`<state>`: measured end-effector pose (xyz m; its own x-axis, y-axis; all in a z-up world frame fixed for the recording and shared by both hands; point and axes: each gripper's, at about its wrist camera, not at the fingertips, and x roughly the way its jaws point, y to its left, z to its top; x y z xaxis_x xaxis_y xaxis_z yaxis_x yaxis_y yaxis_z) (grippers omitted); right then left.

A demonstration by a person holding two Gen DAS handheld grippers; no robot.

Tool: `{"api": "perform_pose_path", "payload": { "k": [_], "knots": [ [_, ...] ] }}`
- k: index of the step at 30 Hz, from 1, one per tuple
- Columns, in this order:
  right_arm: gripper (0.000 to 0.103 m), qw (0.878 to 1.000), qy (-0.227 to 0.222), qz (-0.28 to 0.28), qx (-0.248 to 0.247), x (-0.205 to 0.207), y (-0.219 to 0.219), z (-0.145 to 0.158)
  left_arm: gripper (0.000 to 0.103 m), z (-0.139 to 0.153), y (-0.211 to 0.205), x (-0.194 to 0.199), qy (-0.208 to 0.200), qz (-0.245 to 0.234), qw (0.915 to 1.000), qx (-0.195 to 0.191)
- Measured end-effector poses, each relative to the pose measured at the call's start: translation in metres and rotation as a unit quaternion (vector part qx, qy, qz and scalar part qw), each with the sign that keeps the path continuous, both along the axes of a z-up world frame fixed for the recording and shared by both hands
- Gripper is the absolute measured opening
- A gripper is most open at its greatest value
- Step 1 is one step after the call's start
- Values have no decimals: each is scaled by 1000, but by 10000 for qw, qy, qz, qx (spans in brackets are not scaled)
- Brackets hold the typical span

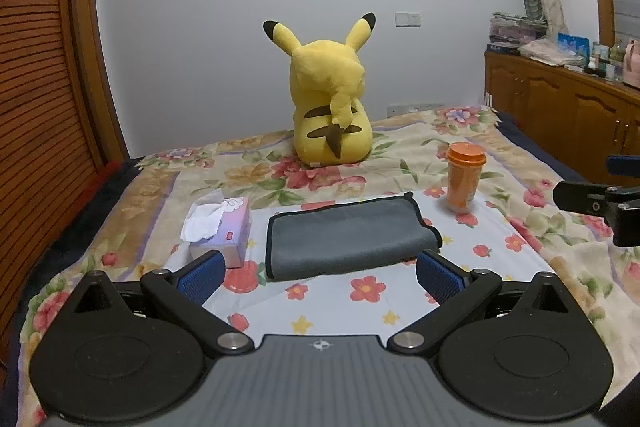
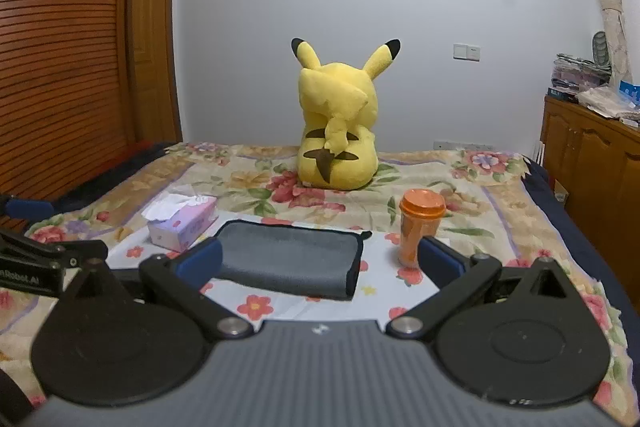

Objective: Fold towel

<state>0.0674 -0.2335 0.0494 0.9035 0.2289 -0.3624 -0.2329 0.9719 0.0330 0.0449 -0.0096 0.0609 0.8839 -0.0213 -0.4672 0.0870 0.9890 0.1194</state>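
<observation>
Left wrist view: our left gripper [image 1: 320, 277] hangs nearest, jaws spread wide with nothing between them, blue pads [image 1: 200, 277] clear of the cloth. The right gripper [image 2: 320, 263] stands the same in its own view, wide apart and empty, held back from the bed.

Just beyond both lies the grey towel [image 1: 348, 233], flat on the floral bedspread [image 1: 376, 291], already doubled into a compact rectangle with a rounded fold along its right edge (layer count underneath we cannot tell). We judge the folding largely done, perhaps finished; at most one more fold or a squaring of the loose far-right corner remains.

A tissue box [image 1: 222, 229] sits just left of the towel, an orange lidded cup [image 1: 464, 177] to its right and slightly farther. Farthest on the bed, a yellow plush toy [image 1: 330, 107] sits with its back to us.
</observation>
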Motion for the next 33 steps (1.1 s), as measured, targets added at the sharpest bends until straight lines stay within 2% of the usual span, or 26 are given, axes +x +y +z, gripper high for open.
{"api": "perform_pose_path", "payload": {
  "k": [13,28,33],
  "knots": [
    [103,9999,81,-149,-24,-26,0,-21,103,-27,-4,-28,173,-24,9997,-175],
    [103,9991,375,-105,-144,-34,12,-55,103,-70,-4,-33,521,37,9981,-319],
    [103,9986,467,-155,-181,-34,9,-66,103,-75,-4,-32,529,46,9980,-336]
  ]
}}
